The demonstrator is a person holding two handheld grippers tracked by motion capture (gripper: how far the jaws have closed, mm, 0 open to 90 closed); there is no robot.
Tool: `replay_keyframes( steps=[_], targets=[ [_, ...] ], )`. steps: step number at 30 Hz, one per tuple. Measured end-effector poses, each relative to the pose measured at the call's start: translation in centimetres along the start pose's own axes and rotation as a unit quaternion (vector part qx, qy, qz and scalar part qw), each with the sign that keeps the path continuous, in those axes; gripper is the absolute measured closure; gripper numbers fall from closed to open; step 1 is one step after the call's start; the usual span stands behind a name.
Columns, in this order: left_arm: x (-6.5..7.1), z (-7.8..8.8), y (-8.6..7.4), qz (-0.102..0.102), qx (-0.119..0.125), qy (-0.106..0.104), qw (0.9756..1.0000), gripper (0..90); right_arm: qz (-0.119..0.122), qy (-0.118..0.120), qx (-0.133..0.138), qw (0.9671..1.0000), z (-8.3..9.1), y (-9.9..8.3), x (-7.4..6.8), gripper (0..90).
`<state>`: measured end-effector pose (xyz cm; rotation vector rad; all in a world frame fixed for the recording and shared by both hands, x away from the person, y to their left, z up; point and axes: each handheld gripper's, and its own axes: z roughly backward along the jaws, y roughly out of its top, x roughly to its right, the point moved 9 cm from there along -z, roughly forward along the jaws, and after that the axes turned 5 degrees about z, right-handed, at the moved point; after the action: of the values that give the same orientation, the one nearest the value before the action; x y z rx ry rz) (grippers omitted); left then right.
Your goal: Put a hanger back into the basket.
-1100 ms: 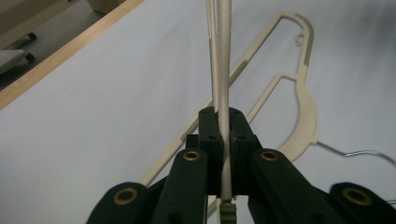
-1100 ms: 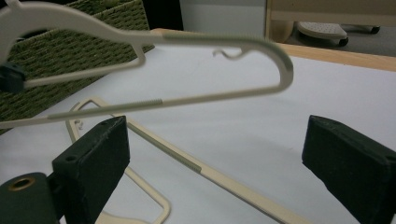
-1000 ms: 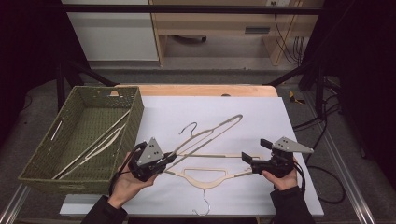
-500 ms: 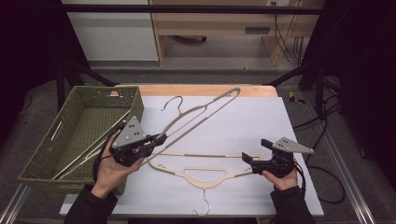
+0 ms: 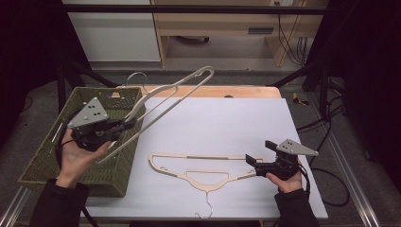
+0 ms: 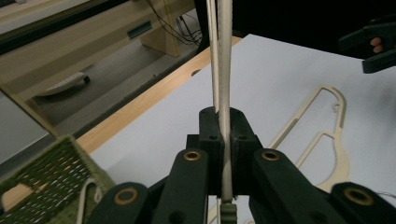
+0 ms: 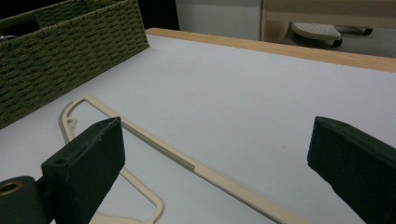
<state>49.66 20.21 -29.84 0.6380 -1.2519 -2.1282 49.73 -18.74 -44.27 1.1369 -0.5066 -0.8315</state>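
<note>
A cream plastic hanger (image 5: 175,92) hangs tilted in the air, its far end up over the table's back edge. My left gripper (image 5: 126,124) is shut on its lower bar, above the right rim of the green woven basket (image 5: 42,161). In the left gripper view the jaws pinch the thin bar of that hanger (image 6: 225,70) upright between the pads. A second cream hanger (image 5: 198,166) lies flat on the white table top (image 5: 227,123). My right gripper (image 5: 259,152) rests open at that hanger's right end. In the right gripper view, the flat hanger's bar (image 7: 187,164) runs between the wide jaws, untouched.
The basket (image 7: 60,51) takes up the table's left side and holds other hangers (image 6: 88,196). A wooden strip (image 5: 227,91) edges the table at the back. Black frame bars and cables (image 5: 326,123) stand at the right.
My left gripper has risen and swung left with the hanger, from the table's middle to above the basket's rim. The right gripper and the flat hanger have stayed put.
</note>
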Motion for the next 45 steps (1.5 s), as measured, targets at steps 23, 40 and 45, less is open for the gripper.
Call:
replay_keyframes(
  steps=[23,40,45],
  targets=[
    [-9.4,4.9,-7.3,0.030,-0.036,0.062,0.9970,86.4,0.000,-0.001,-0.008,1.0000,-0.3,-0.2,-0.1,5.2],
    [-13.3,6.1,-12.2,0.049,-0.071,0.099,0.9913,86.3,0.006,0.002,-0.015,0.9999,-0.5,-0.5,-0.2,5.3],
    [-13.9,6.0,-13.4,0.047,-0.087,0.112,0.9888,86.4,0.007,0.001,-0.017,0.9998,-0.5,-0.5,-0.2,5.3]
  ],
)
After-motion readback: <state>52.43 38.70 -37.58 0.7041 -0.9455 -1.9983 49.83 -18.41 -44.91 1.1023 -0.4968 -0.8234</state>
